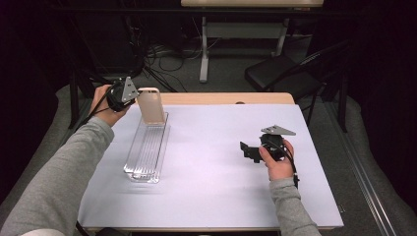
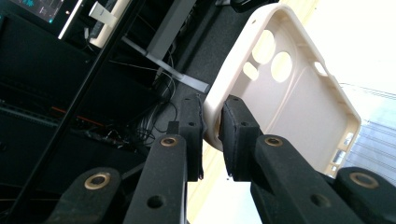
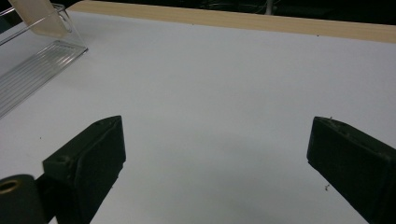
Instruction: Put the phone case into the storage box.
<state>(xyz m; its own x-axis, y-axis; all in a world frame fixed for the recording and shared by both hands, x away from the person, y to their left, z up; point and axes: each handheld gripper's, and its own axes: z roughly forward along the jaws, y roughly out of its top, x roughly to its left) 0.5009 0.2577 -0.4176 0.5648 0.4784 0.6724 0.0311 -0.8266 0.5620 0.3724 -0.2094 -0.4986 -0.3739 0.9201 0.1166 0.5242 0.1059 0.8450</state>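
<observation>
The case (image 2: 289,93) is clamped by its edge in the left gripper (image 2: 212,126), above the tray's (image 1: 147,152) far end. The right gripper (image 3: 215,154) is held wide apart over the table (image 3: 224,70).

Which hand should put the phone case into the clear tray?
Left. Its tool already pinches the phone case right above the clear tray. The right tool is open and far off to the side.

We see a beige case (image 1: 150,105), a clear ribbed tray (image 1: 146,152), black jaws on both grippers, a white mat (image 1: 216,167) over the light wood table (image 1: 231,98), and grey sleeves (image 1: 59,182).
</observation>
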